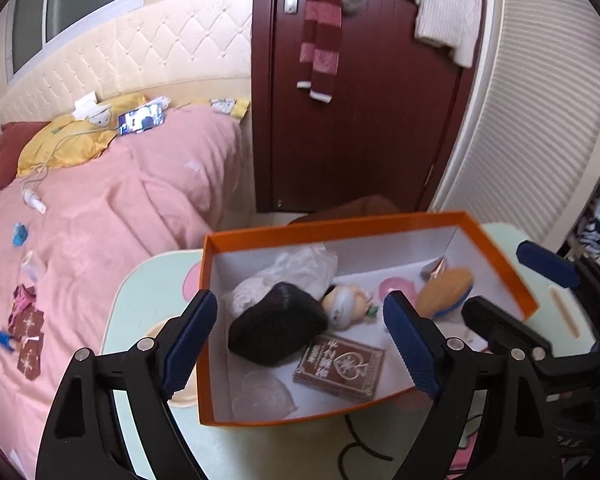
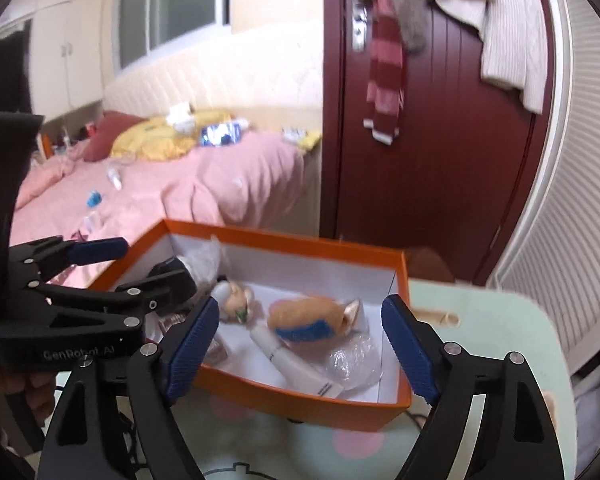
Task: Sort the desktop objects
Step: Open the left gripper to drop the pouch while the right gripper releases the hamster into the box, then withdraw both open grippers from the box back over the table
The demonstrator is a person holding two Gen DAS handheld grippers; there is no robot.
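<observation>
An orange box (image 1: 340,225) stands on the mint table (image 1: 148,280). Inside lie a black pouch (image 1: 276,326), a brown card pack (image 1: 340,366), a small figurine (image 1: 346,304), an orange plush with a blue patch (image 1: 444,290), a white plastic bag (image 1: 296,266) and a clear heart-shaped lid (image 1: 264,396). My left gripper (image 1: 300,300) hovers open over the box's near left part, above the pouch, with nothing between its pads. My right gripper (image 2: 302,304) is open over the box (image 2: 300,404), above the plush (image 2: 312,318) and a white tube (image 2: 292,362). Each gripper shows in the other's view, right gripper (image 1: 516,284) and left gripper (image 2: 148,260).
A bed with a pink cover (image 1: 112,216) lies left of the table, strewn with small items, a phone (image 1: 142,120) and a cable. A dark red door (image 1: 360,120) with hanging clothes stands behind. A white slatted wardrobe door (image 1: 540,120) is to the right.
</observation>
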